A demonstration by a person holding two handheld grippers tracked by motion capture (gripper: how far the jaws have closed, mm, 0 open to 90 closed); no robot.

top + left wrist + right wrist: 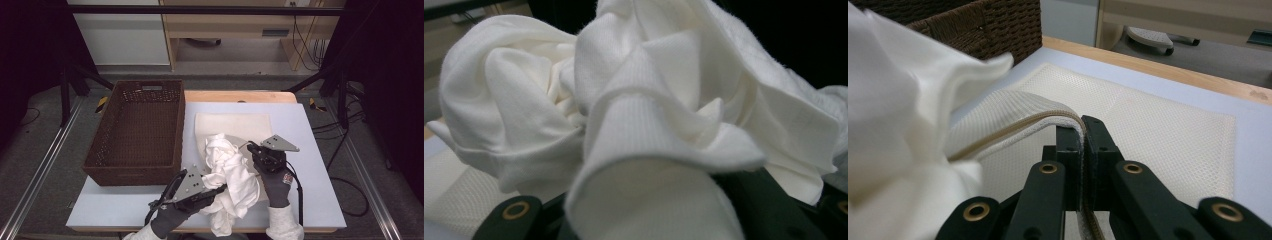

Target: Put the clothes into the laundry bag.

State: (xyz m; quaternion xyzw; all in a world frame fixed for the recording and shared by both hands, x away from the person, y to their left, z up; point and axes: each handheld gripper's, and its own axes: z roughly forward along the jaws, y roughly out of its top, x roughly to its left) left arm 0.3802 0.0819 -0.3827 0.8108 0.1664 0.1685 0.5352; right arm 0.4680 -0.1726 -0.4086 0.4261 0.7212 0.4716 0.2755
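While one basket (135, 131) sits aside, both claws clamp cloth: left claw (216, 190) white garment (231, 172), right claw (1082, 131) mesh bag (1158, 125).

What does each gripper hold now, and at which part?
The right gripper pinches the zippered edge of the mesh bag. The left gripper grips a fold of the crumpled white garment.

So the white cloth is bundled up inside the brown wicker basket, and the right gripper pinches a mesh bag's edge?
Not quite: the high view shows the white cloth on the table, beside the wicker basket. The right gripper does pinch the mesh bag.
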